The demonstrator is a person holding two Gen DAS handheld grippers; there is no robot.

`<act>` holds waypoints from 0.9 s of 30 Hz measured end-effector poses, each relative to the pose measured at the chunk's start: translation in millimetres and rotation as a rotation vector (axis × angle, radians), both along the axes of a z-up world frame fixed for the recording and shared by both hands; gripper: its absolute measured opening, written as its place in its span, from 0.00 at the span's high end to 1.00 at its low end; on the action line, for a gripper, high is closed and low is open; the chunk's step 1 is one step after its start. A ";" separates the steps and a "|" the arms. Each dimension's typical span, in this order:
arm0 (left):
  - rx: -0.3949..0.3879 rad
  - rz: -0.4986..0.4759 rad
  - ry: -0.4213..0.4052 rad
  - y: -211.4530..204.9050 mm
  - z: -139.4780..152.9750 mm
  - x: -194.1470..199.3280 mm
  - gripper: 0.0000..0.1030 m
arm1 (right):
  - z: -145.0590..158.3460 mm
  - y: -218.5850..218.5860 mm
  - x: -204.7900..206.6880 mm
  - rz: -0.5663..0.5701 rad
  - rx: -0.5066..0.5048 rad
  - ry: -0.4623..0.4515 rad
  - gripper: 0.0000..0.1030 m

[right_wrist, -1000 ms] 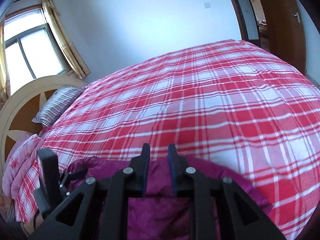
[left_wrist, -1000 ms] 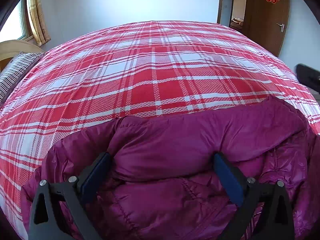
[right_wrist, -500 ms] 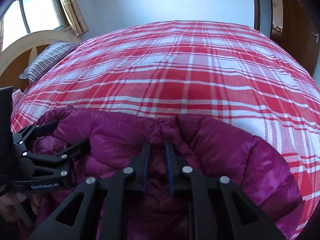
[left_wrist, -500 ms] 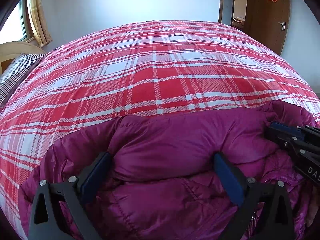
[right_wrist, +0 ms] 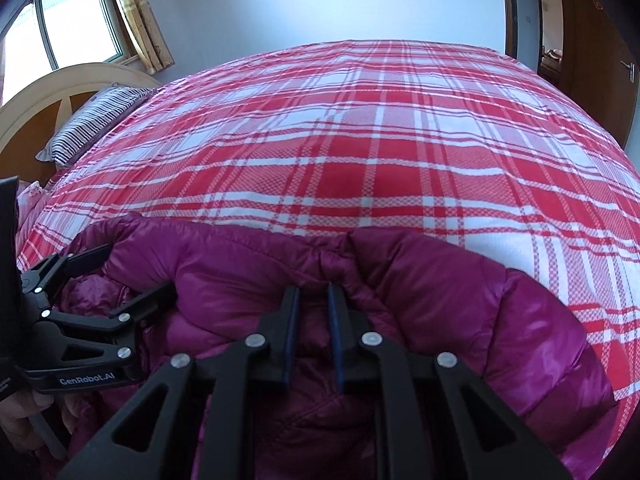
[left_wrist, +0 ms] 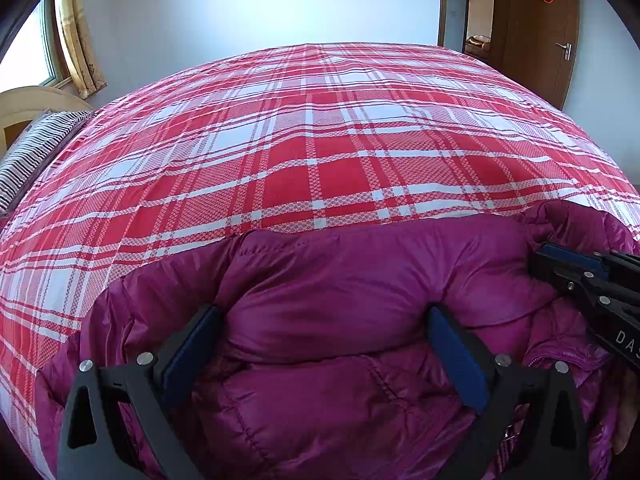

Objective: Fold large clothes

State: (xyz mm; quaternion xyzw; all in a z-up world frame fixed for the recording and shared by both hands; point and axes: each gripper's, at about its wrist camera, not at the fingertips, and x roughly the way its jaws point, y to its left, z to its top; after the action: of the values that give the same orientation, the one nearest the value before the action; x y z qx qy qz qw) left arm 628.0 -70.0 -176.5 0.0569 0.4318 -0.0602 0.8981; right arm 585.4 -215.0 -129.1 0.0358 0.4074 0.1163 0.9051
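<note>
A puffy magenta down jacket [left_wrist: 360, 280] lies bunched at the near edge of the bed. My left gripper [left_wrist: 322, 312] is open wide, its blue pads [left_wrist: 188, 348] straddling a thick fold without squeezing it. In the right wrist view the left gripper [right_wrist: 140, 270] shows at the left, jaws apart over the jacket [right_wrist: 440, 300]. My right gripper [right_wrist: 313, 289] rests low on the jacket's far edge, jaws nearly together with a pinch of puckered fabric between the pads. The right gripper [left_wrist: 538, 258] also enters the left wrist view from the right.
The bed carries a red and white plaid sheet [left_wrist: 320, 140] stretching away beyond the jacket. A striped pillow [right_wrist: 92, 120] and curved wooden headboard [right_wrist: 60, 84] sit at the far left under a window. A brown door [left_wrist: 536, 32] stands at the far right. A hand [right_wrist: 24, 420] holds the left gripper.
The right gripper came down onto the jacket and now shows at the right of the left wrist view. Its jaws drew slightly closer. The left gripper stayed put.
</note>
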 end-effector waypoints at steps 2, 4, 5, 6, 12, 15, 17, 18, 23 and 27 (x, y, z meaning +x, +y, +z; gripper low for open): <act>0.000 0.000 0.000 0.0 0.1 0.2 0.01 | -0.3 0.5 0.2 0.000 -0.006 0.001 0.85; 0.001 0.000 0.000 -0.4 0.1 0.1 0.01 | -0.5 0.7 0.2 0.000 -0.010 0.000 0.85; 0.001 0.000 0.000 -0.2 0.1 0.1 0.01 | -0.6 0.9 0.1 0.000 -0.012 0.000 0.85; 0.002 0.000 0.000 -0.4 0.0 0.3 0.01 | -0.6 1.3 0.2 0.000 -0.015 0.000 0.85; 0.005 0.000 -0.001 -0.5 -0.5 0.5 0.01 | -0.7 6.0 0.7 -0.003 -0.047 -0.004 0.85; 0.004 0.000 -0.001 -0.4 -0.5 0.5 0.01 | -1.0 5.2 0.4 -0.003 -0.048 -0.005 0.85; 0.005 0.000 -0.001 -0.5 -0.6 0.4 0.01 | -1.0 4.7 0.2 -0.004 -0.047 -0.006 0.85; 0.004 0.000 -0.001 -0.4 -0.6 0.4 0.01 | -0.9 4.9 0.1 -0.004 -0.049 -0.007 0.85; 0.009 0.001 -0.001 -0.3 -1.0 0.5 0.01 | -0.6 5.9 0.3 -0.004 -0.056 -0.008 0.85; 0.009 0.001 -0.001 -0.6 -1.1 0.4 0.01 | -0.7 7.2 0.1 -0.005 -0.064 -0.011 0.85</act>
State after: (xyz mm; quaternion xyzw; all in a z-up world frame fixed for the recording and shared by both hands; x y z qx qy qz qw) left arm 628.4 -70.6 -177.6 0.0610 0.4316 -0.0577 0.8981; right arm 585.5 -207.8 -129.9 0.0072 0.4057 0.1012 0.9084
